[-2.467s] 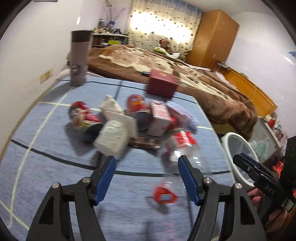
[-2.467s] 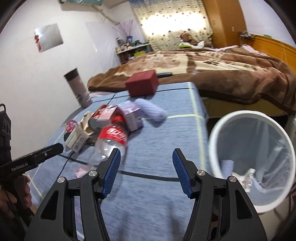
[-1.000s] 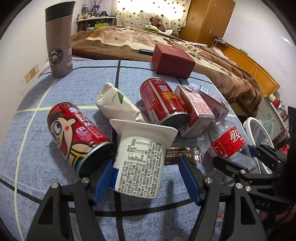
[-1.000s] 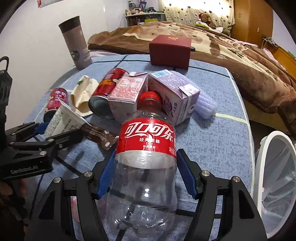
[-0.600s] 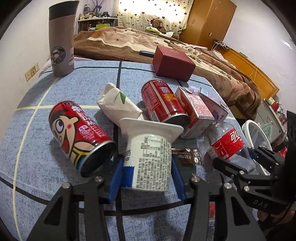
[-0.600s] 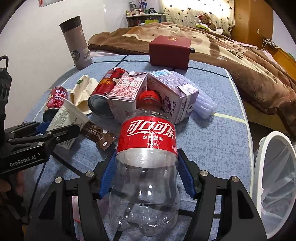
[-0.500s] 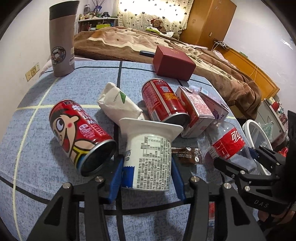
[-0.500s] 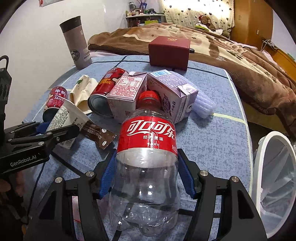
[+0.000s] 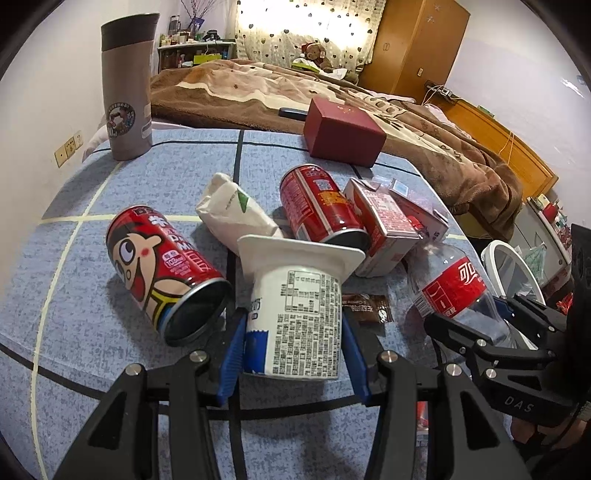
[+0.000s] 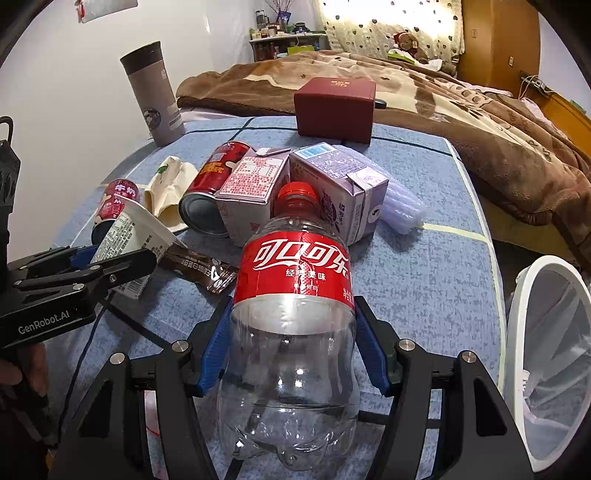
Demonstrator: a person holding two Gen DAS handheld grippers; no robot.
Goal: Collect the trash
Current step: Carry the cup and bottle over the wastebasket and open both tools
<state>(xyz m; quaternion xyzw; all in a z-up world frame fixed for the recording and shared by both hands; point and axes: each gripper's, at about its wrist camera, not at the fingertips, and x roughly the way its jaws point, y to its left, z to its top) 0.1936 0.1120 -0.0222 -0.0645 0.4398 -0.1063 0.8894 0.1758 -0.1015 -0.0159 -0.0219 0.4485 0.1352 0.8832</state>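
Risk: the white plastic yogurt cup w/ printed label is tapered and light, so it could slip from the left gripper on the lift or knock the red cartoon-face drink can just beside it; the clear empty cola bottle w/ red label may crumple or twist out of the right gripper. Left gripper is clamped on the cup's sides, cup rim pointing away. Right gripper grips the bottle's lower body, cap pointing away, w/ the white round trash bin off the table edge, to the bottle's right.

1. Backlit curtain blown out; room otherwise evenly lit.
2. Soft shadow under cartoon can.
3. Both views sharp; fisheye bends edges, black corner vignette.
4. Glints on plastic bottle.
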